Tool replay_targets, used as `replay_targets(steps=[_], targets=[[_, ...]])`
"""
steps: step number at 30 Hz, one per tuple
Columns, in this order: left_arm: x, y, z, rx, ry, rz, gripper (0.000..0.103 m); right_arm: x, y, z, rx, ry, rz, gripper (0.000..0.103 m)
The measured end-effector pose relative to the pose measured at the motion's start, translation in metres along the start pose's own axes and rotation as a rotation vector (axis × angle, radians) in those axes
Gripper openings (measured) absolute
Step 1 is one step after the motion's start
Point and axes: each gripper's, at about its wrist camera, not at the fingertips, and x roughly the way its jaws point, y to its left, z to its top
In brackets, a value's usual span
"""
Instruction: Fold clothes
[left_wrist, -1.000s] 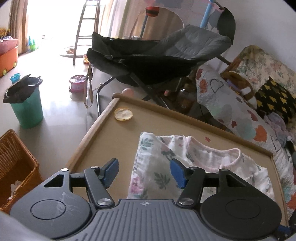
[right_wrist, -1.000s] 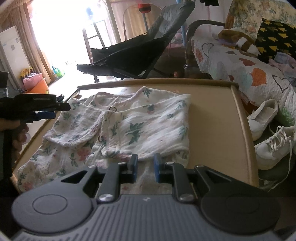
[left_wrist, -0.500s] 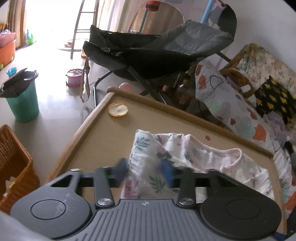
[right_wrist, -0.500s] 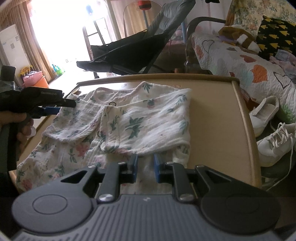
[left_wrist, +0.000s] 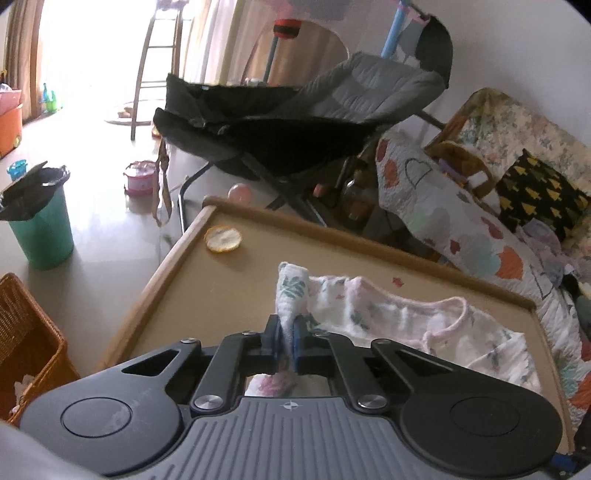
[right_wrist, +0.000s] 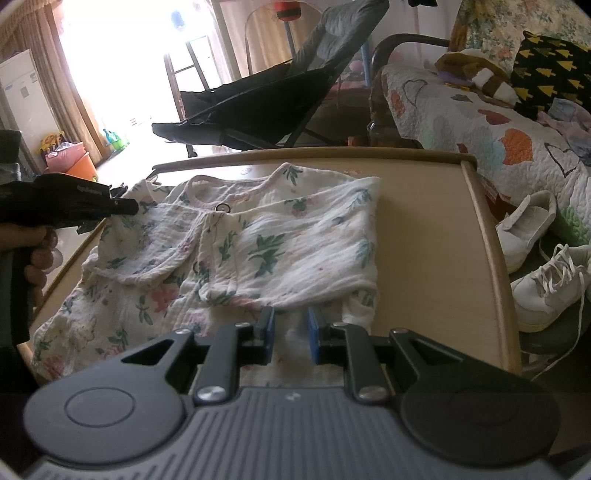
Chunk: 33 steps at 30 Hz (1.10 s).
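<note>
cluttered living room, floral top (right_wrist: 258, 243) spread on the tabletop (right_wrist: 436, 236). left tongs (left_wrist: 285, 338) just clamped its sleeve edge, so lift gently and fold inward. right tongs (right_wrist: 290, 334) sit narrow over the hem; can't tell if they're gripping.

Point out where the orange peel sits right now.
In the left wrist view, the orange peel lies on the table's far left corner, apart from the floral garment.

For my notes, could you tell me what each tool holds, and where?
Left tool pinches the garment's sleeve edge. Right tool straddles its hem; a grip cannot be told.
</note>
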Motion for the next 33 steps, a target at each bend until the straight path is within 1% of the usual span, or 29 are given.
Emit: replay_targets(steps=[3,7,12,15,19,23,28,33], targets=[[-0.007,-0.007,0.001,0.021,-0.015,-0.013,0.006,-0.002,0.0,0.0,0.0,-0.004,0.0,0.019],[-0.018,-0.017,-0.001,0.034,-0.031,-0.05,0.006,-0.003,0.001,0.0,-0.002,-0.011,-0.001,0.019],[-0.025,-0.03,-0.007,0.035,-0.031,-0.1,0.006,-0.003,0.002,-0.001,-0.005,-0.011,-0.001,0.019],[-0.026,-0.039,-0.01,0.019,-0.025,-0.135,0.006,-0.004,0.002,-0.001,-0.007,-0.014,0.0,0.019],[-0.022,-0.051,-0.014,0.015,-0.013,-0.159,0.006,-0.005,0.001,0.0,-0.005,-0.018,0.0,0.019],[-0.013,-0.059,-0.016,-0.001,0.011,-0.161,0.006,-0.005,0.0,0.0,-0.006,-0.018,0.002,0.019],[0.002,-0.062,-0.02,-0.045,0.046,-0.153,0.006,-0.005,0.001,0.0,-0.004,-0.018,0.004,0.019],[0.014,-0.067,-0.024,-0.046,0.077,-0.15,0.006,-0.006,0.0,-0.001,0.001,-0.016,0.006,0.019]])
